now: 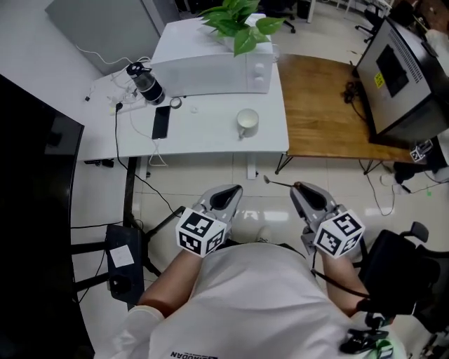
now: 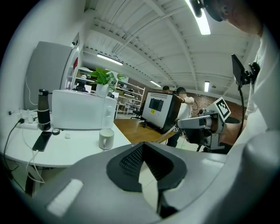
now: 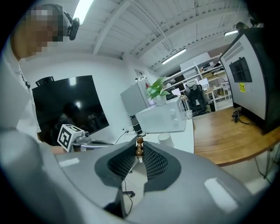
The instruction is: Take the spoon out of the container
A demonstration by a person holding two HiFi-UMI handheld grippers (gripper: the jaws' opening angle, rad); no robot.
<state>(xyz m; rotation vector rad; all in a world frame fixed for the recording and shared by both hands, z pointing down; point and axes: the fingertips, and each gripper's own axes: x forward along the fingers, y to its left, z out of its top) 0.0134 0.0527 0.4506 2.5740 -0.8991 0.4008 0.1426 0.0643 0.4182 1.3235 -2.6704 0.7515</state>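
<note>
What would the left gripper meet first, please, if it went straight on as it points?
Probably the front edge of the white table, near the mug; pointing slightly down, the left gripper might pass underneath.

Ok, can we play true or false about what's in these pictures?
1. The right tool is holding the spoon. True.
2. The mug stands on the brown wooden table. False: it stands on the white table, in front of the microwave.
3. A green plant sits on top of the microwave. True.
4. The left tool is holding the phone. False: the left tool is closed with nothing in it, and the phone lies on the white table.
</note>
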